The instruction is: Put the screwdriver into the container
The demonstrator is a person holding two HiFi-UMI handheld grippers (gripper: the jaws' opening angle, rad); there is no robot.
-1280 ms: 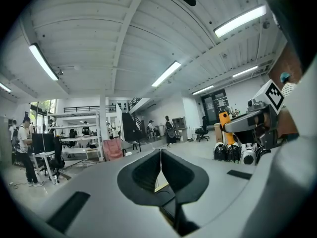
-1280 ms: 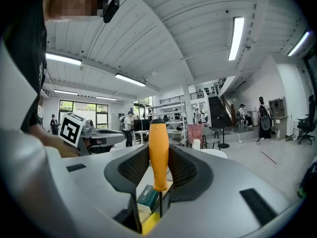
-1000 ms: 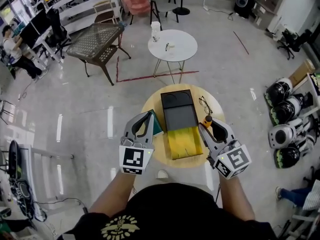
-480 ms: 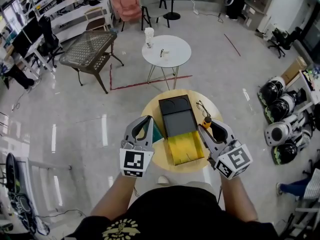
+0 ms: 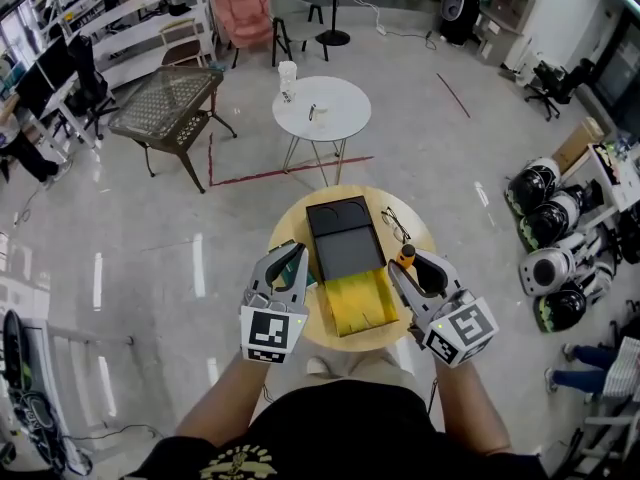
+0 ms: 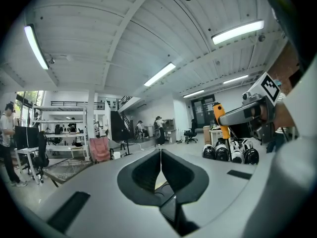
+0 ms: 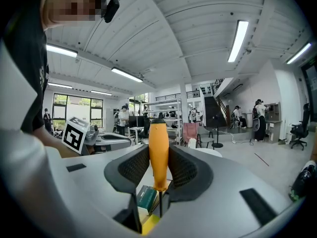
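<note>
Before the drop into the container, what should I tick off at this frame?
1. The right tool is shut on the screwdriver handle: ok.
2. The screwdriver is over the container: not ok, it is beside its right edge.
3. The container's yellow section is open on top: ok.
4. The left tool is shut, empty, left of the container: ok.
5. The glasses are out of the path: ok, they lie farther back.

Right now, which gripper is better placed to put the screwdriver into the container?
Right. The right gripper is shut on the screwdriver, gripping its orange handle, right beside the yellow container. The left gripper is shut with nothing in it.
</note>
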